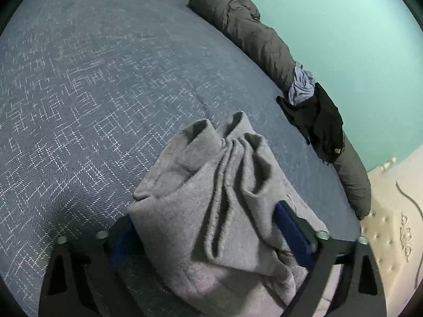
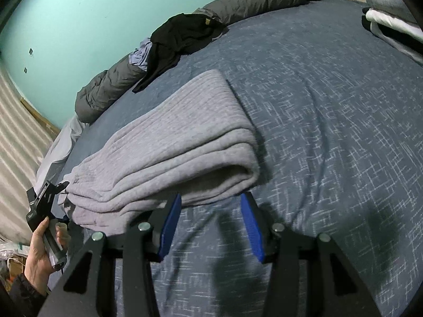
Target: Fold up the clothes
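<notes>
My left gripper (image 1: 208, 227) pinched the folded grey sweater (image 2: 164, 153) at lower centre; my right gripper (image 2: 208, 224) gaped empty beside it. Keeping layers aligned seemed key.

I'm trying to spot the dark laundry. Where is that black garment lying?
The black garment lies at the bed's far edge by the teal wall, draped over the grey rolled duvet beside a lilac cloth, beyond the folded grey sweater.

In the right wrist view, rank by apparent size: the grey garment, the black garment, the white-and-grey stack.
1. Grey garment, though nearest the camera.
2. Black garment.
3. White-and-grey stack, cut off by the frame edge, so unsure.
</notes>
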